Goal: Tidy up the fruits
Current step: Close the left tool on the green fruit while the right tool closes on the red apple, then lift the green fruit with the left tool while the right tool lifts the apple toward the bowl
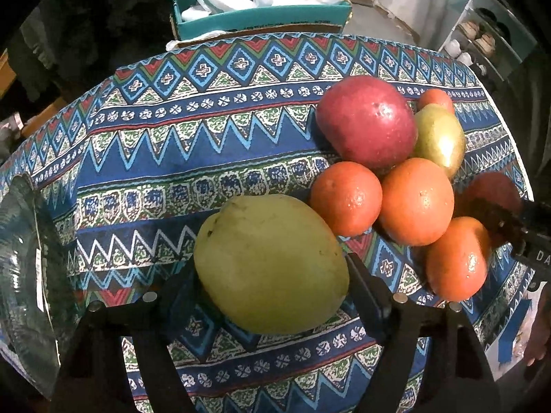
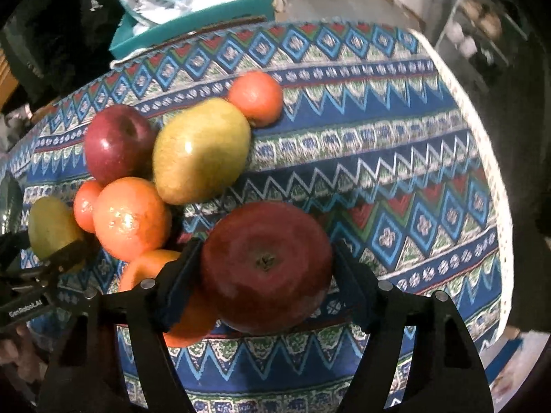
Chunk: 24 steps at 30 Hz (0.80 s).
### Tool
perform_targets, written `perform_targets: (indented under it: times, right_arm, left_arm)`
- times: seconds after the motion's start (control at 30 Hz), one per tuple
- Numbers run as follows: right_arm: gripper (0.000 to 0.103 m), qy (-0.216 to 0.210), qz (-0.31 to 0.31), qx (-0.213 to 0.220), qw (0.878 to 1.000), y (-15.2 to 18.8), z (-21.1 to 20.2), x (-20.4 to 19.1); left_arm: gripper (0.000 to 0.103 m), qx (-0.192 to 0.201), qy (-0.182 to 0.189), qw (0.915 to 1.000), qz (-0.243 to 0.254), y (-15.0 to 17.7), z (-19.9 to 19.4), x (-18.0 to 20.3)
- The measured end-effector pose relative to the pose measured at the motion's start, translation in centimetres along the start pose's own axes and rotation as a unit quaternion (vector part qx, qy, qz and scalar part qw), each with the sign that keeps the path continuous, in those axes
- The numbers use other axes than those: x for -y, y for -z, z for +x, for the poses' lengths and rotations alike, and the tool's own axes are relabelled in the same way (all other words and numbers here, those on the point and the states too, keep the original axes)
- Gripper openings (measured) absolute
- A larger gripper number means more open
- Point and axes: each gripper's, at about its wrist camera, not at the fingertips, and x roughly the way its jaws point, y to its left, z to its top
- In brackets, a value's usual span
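Patterned blue cloth is spread over the table, with a teal box seen beyond its far edge. At the far left, a clear glass bowl is visible at the table's edge. Next to the right, a green mango is clamped between the fingers of the left tongs, both pads pressed against its sides. Further right, a pile is formed by a red apple, a second mango and 4 oranges, the nearest orange lying just beside the held mango. At the right, a dark red apple is gripped by the right tongs, stem end facing the camera, with an orange touching the left finger.

Whether either fruit is lifted off the cloth cannot be told. Slipping is judged the main risk, since smooth rounded skins are held by narrow pads. Neighbouring oranges could be nudged and rolled off the table when the fruits are carried away.
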Motion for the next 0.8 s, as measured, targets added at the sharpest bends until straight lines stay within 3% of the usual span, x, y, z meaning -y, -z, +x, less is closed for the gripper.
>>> perform_targets:
  times: [0.3, 0.8]
  right_arm:
    - [0.074, 0.03, -0.044, 0.065, 0.996, -0.9, -2.5, -1.5]
    - [0.074, 0.043, -0.066, 0.142, 0.987, -1.1, -7.5, -2.5]
  left_arm:
    - [0.081, 0.024, -0.008, 0.9996, -0.011, 0.1, -3.0, -1.0]
    - [0.081, 0.09, -0.016, 0.9957, -0.012, -0.1, -9.6, -2.0]
